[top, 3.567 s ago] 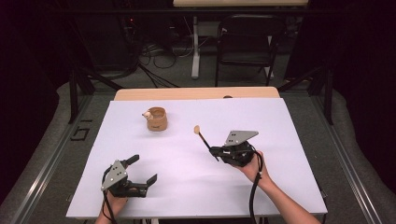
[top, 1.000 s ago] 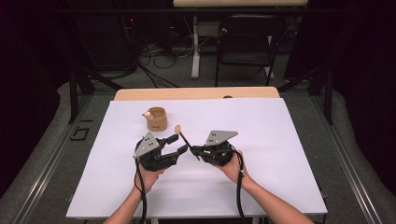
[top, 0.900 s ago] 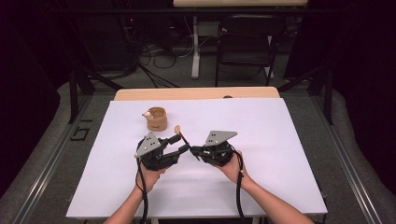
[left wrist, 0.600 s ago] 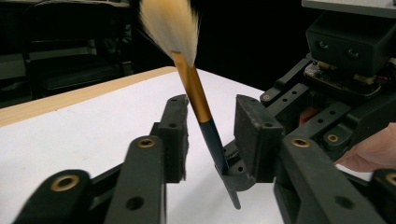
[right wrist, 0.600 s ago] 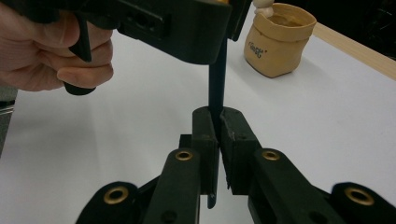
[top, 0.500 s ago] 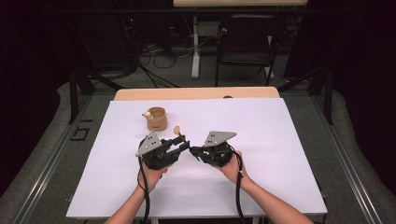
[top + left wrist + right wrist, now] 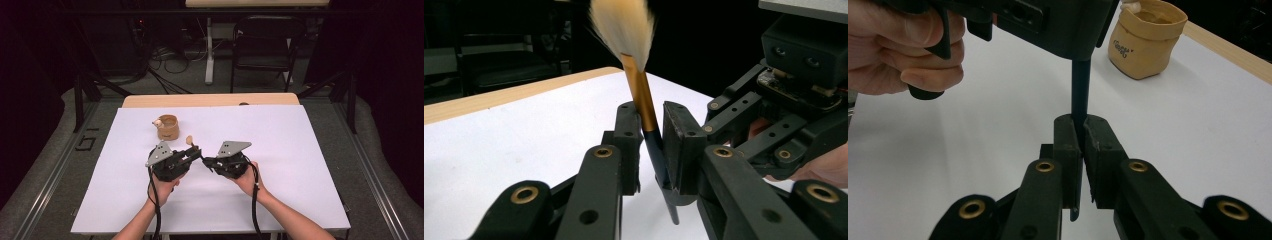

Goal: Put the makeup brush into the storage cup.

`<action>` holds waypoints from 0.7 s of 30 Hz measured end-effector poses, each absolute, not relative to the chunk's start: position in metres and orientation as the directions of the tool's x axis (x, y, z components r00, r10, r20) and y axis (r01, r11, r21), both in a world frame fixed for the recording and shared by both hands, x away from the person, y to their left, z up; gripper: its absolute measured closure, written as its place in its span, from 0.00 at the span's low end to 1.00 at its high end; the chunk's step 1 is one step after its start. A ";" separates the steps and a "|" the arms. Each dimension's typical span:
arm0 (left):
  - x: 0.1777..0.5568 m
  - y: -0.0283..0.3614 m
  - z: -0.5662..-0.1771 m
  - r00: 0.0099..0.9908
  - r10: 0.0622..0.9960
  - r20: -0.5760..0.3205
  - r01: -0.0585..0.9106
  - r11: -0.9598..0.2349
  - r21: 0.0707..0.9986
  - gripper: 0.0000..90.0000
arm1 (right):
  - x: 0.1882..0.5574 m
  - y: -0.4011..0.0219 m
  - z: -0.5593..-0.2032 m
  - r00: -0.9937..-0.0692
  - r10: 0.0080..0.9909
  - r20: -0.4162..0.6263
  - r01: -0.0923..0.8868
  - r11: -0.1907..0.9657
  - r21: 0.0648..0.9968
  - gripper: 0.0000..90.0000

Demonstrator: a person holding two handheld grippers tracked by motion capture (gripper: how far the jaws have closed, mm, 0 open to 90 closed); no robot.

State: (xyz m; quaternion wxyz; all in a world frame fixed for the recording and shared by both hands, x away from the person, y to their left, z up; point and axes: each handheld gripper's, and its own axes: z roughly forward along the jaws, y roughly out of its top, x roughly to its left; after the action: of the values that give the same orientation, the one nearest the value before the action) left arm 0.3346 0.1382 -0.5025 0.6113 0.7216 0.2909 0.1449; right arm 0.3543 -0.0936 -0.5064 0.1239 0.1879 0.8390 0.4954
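A makeup brush with pale bristles, a gold ferrule and a dark handle stands tilted above the middle of the white table. My right gripper is shut on the lower end of the handle. My left gripper meets it from the left; its jaws have just been closing, and the pads now press on the handle just below the ferrule. In the left gripper view the brush rises between the left gripper's pads. The right gripper pinches the thin handle.
A small tan pouch-like cup with a pale item at its rim stands behind and left of the grippers, also seen as the cup at the upper right. A wooden strip runs along the far edge. A chair stands beyond.
The left gripper came from the near left to the middle, and its jaws closed around the brush handle. The right gripper shifted slightly left with the brush, then held still.
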 end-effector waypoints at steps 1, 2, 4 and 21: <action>0.335 0.138 -0.502 0.790 0.596 -0.146 0.243 -0.085 0.966 0.87 | 0.354 -0.093 -0.506 -0.899 0.438 -0.023 0.192 0.441 0.877 0.94; 0.334 0.138 -0.502 0.791 0.595 -0.144 0.242 -0.088 0.966 0.88 | 0.355 -0.093 -0.507 -0.900 0.435 -0.026 0.189 0.443 0.876 0.94; 0.334 0.137 -0.501 0.792 0.594 -0.140 0.243 -0.097 0.965 0.89 | 0.355 -0.091 -0.508 -0.901 0.433 -0.033 0.184 0.451 0.873 0.94; 0.331 0.139 -0.495 0.798 0.591 -0.119 0.230 -0.117 0.966 0.93 | 0.356 -0.093 -0.508 -0.903 0.429 -0.019 0.195 0.450 0.872 0.71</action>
State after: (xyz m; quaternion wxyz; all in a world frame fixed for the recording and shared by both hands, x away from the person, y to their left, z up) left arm 0.3311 0.1390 -0.4950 0.6026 0.7320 0.2803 0.1497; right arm 0.3564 -0.0927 -0.5080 0.1192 0.1853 0.8430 0.4908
